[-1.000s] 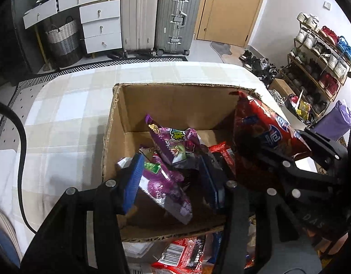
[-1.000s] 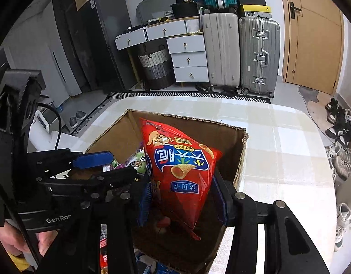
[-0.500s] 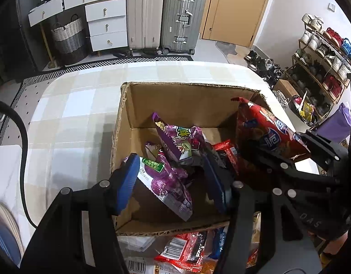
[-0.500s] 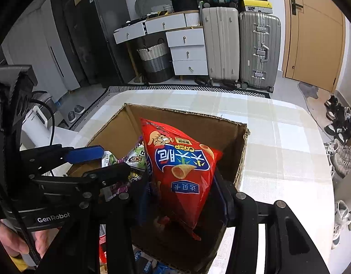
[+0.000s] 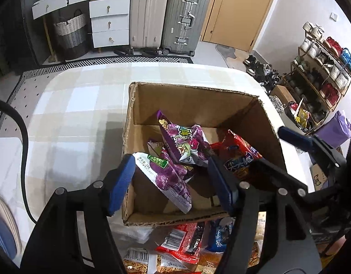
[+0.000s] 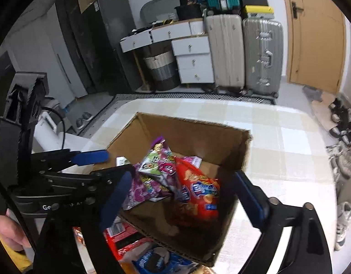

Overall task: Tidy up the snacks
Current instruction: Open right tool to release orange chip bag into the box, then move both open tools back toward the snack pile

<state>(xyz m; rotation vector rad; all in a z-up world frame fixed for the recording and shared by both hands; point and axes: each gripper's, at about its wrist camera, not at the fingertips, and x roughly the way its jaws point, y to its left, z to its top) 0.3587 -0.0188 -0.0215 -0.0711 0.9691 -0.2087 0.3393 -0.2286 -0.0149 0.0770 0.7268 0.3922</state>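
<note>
Red chip bag (image 6: 196, 196), glossy, printed blue, lies in box (image 6: 234, 150) below right claw (image 6: 186, 196), just spread, empty; left claw (image 5: 170, 182) widening, empty.

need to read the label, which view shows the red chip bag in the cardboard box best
The right wrist view: the red chip bag lies face-up in the cardboard box, with its whole printed front in sight. In the left wrist view the bag is half hidden behind the left gripper's dark finger, so only its top corner and part of the print show.

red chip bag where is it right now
In the right wrist view the red chip bag lies inside the cardboard box, against its right wall, beside the purple snack bags.
</note>
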